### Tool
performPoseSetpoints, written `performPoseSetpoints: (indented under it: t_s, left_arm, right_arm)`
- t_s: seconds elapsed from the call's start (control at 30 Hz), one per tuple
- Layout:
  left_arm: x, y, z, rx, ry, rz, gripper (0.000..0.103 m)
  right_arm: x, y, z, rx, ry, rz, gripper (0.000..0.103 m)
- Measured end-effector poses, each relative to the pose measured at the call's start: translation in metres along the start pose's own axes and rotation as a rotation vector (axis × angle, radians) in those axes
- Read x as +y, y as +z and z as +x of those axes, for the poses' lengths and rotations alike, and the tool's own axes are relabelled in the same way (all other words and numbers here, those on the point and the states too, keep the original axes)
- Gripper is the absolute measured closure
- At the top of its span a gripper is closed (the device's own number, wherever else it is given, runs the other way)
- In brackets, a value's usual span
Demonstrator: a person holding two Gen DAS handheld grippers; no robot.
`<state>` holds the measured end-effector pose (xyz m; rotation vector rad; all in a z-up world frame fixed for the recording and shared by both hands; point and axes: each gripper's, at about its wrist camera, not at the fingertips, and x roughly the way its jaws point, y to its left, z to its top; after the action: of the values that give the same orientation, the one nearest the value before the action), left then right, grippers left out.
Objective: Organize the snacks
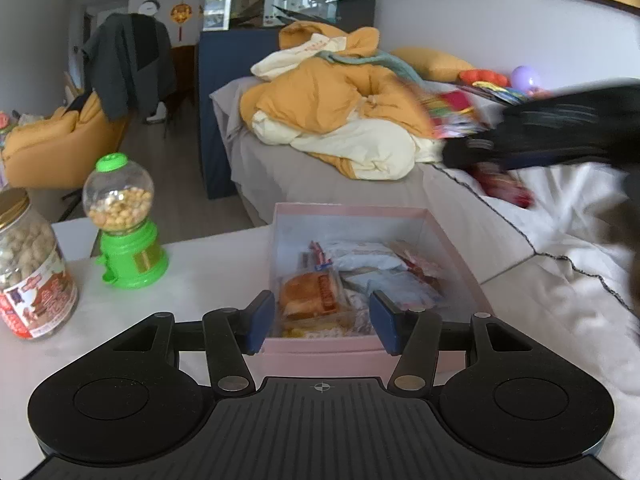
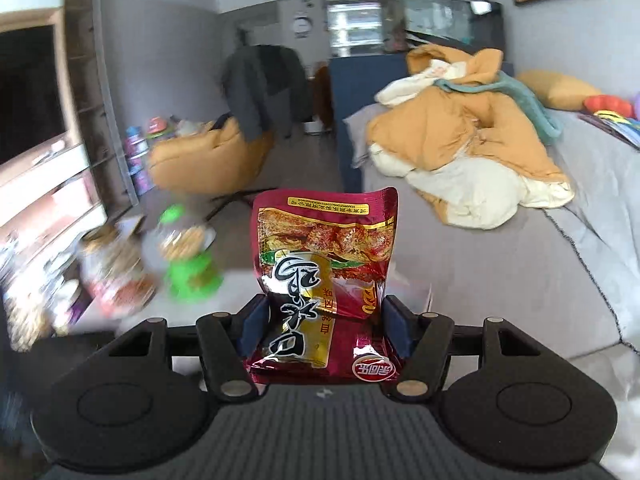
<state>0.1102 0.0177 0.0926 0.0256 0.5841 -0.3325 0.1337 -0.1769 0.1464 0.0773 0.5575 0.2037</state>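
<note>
The right gripper is closed on a red snack pouch: both blue pads press the pouch's lower sides, its bottom edge sits back toward the gripper body, and its top stands up and forward past the fingertips. Beyond it, blurred, lie a green dispenser and a jar to the left, with a bed to the right.

The left gripper stands about half open with nothing pinched. Its fingertips straddle the near wall of a pink box, one pad on each side of the packets inside, and whether the pads touch the box I cannot tell. The box rests on a white surface. Left of it stand the dispenser and, nearer the edge, the peanut jar. To the far right, over the bed, the other gripper shows as a dark blur with something red at its tip. An orange quilt is heaped farther back on the bed.
</note>
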Motion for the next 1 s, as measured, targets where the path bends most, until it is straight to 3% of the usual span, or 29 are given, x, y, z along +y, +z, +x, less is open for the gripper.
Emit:
performPoseSetpoints:
  t_s: [0.07,0.17,0.23,0.4,0.53,0.7,0.9,1.0]
  left_arm:
    - [0.008,-0.003,-0.003,0.0,0.0,-0.014,0.045]
    - [0.022,-0.007,-0.005,0.001,-0.014,-0.038,0.045]
    - [0.027,-0.011,-0.006,0.002,-0.029,-0.041,0.045]
    - [0.034,-0.041,-0.005,0.034,-0.025,-0.047,0.045]
    - [0.035,-0.08,-0.018,0.073,0.012,-0.083,0.045]
    - [0.024,-0.123,-0.044,0.062,0.072,-0.129,0.045]
    - [0.009,-0.137,-0.037,0.058,0.122,-0.099,0.045]
    - [0.003,-0.137,-0.032,0.057,0.154,-0.068,0.044]
  right_arm:
    - [0.004,0.012,0.034,0.047,-0.037,0.003,0.03]
    - [0.006,0.007,0.092,0.204,-0.062,0.013,0.03]
    - [0.007,-0.008,0.108,0.254,-0.08,0.018,0.03]
    - [0.005,-0.041,0.077,0.209,-0.018,0.09,0.03]
    - [0.018,-0.079,0.03,0.146,0.001,0.019,0.027]
    - [0.032,-0.131,0.005,0.196,0.029,0.009,0.024]
    - [0.051,-0.174,0.018,0.256,-0.044,-0.067,0.022]
    - [0.056,-0.181,0.019,0.206,-0.115,-0.101,0.006]
